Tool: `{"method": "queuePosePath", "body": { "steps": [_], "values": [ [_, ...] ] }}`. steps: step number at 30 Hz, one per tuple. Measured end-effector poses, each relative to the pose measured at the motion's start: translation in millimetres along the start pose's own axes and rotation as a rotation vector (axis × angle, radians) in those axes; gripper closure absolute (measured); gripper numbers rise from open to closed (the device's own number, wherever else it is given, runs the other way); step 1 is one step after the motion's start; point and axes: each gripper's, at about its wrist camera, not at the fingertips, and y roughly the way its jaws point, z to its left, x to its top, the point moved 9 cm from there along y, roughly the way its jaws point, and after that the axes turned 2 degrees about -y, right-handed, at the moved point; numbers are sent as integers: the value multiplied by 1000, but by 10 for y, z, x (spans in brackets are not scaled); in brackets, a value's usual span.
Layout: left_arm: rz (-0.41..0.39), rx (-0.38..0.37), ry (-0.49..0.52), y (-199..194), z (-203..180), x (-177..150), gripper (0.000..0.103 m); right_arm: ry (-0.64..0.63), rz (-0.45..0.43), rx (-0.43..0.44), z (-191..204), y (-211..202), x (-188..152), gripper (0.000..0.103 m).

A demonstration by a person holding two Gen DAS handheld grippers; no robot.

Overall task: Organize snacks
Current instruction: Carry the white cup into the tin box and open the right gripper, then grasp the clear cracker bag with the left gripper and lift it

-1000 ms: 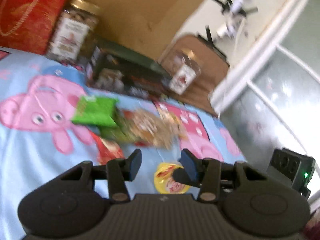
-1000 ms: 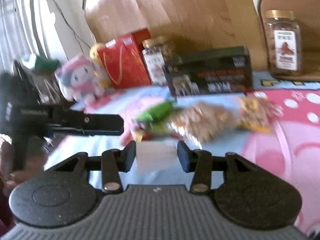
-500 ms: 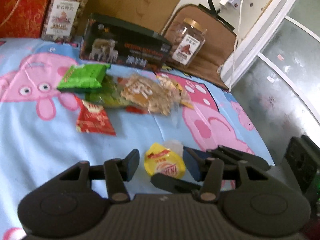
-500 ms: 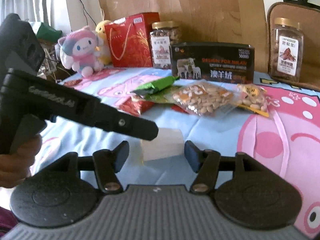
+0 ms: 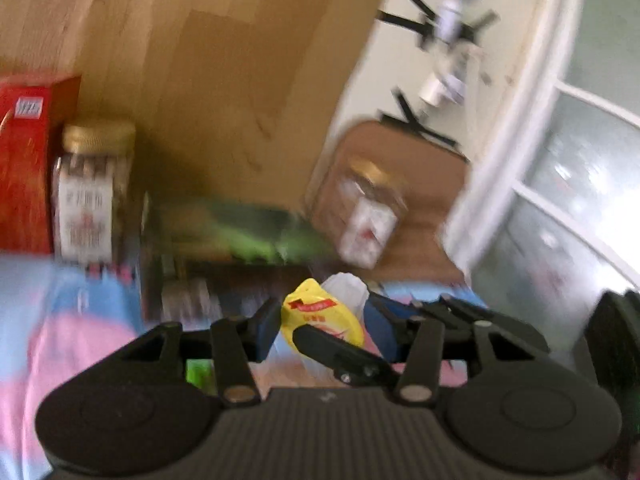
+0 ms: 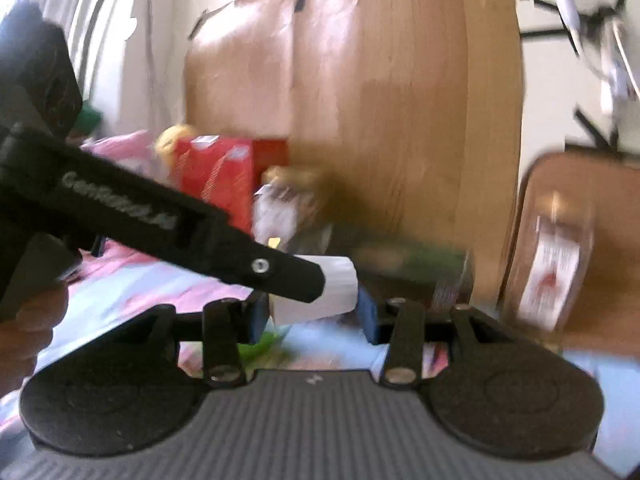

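Yellow-topped, white-bodied snack cup [image 5: 320, 314] pinched between the closing left claw [image 5: 324, 326] and closing right claw [image 6: 314, 310].

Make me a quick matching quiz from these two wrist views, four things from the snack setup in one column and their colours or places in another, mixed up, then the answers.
Things:
1. snack cup lid
2. gift bag
3. left jar
4. box

Descriptions:
A. red, at the far left edge of the left wrist view
B. dark, lying flat between the two jars
C. yellow with a red band, between the left gripper's fingers
D. gold lid and white label, standing right beside the red bag

Pairs: 1-C, 2-A, 3-D, 4-B
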Motion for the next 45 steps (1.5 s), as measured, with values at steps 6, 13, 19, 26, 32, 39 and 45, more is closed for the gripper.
{"method": "queuePosePath", "body": {
  "steps": [6, 13, 19, 26, 32, 39, 45],
  "values": [
    [63, 25, -158, 907, 364, 443, 57, 91, 70, -80, -551, 914, 118, 55],
    [101, 32, -146, 1279, 391, 430, 58, 40, 118, -147, -751, 1156, -42, 45],
    [78, -50, -190, 829, 370, 381, 57, 125, 71, -138, -779, 669, -2, 41],
    [159, -77, -144, 210, 304, -340, 57, 711, 179, 117, -646, -418, -675, 61],
    [208, 16, -117, 311, 349, -696, 55, 907, 236, 70, -565, -661, -1068, 59],
    [234, 31, -131, 300, 304, -828, 54, 934, 228, 148, -500, -557, -1015, 97],
    [236, -52, -103, 91, 7, -959, 45, 905, 233, 104, -658, -1036, -1109, 98]
  ]
}}
